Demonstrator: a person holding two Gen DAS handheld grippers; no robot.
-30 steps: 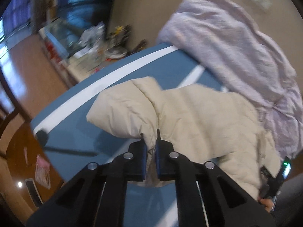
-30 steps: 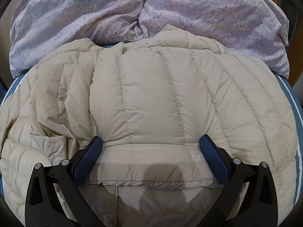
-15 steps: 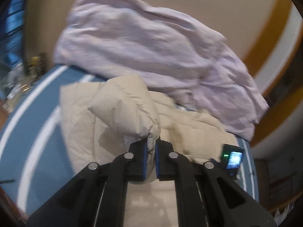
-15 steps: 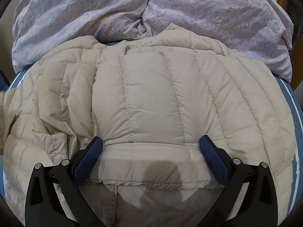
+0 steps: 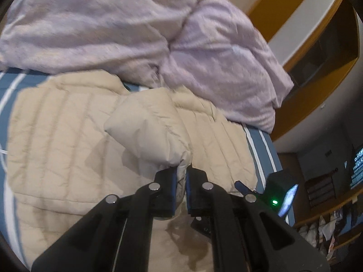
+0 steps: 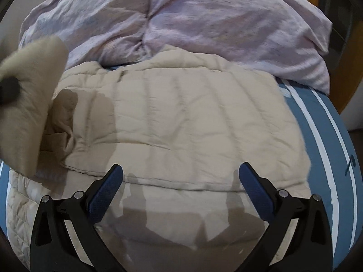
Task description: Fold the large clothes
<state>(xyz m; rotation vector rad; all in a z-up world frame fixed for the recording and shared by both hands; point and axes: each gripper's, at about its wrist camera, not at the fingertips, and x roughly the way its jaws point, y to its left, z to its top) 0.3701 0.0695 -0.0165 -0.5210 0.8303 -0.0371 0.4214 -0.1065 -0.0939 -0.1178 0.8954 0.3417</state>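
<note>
The left gripper (image 5: 180,172) is pinching the beige jacket's (image 6: 192,127) sleeve (image 5: 149,133) above the bed (image 6: 317,122), while the right gripper (image 6: 180,181) is hovering wide open, gripping nothing.

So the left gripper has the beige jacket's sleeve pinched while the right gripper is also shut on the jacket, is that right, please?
Not quite: the right gripper is open, holding nothing, its jaws spread wide over the jacket, as the right wrist view shows. The left gripper does pinch the sleeve.
</note>
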